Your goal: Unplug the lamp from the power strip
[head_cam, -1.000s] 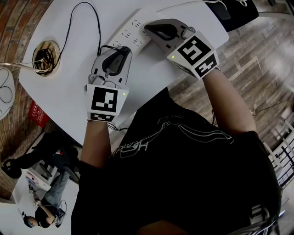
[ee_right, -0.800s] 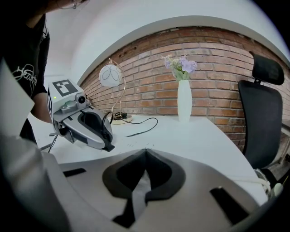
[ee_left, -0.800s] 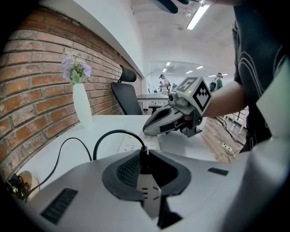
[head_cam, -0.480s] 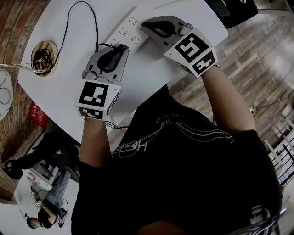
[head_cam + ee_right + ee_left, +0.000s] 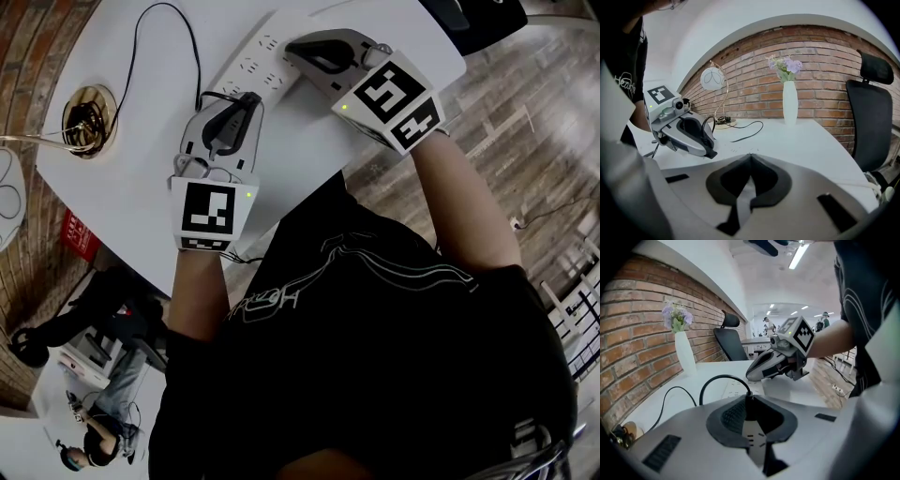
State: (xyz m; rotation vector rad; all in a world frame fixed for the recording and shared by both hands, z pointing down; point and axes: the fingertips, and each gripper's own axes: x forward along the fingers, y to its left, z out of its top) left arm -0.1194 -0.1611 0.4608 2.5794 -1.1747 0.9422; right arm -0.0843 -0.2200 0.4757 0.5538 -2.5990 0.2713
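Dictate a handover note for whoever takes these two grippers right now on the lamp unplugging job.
Left gripper: jaws have just been closing and clamp the black plug at the power strip.
Right gripper: shut, empty, tip on or just above the strip's other end, apparently steadying it.
Lamp: stands further left, its cable looping to the plug.
Done: plug gripped.
Left: pull it out; it looks still seated.
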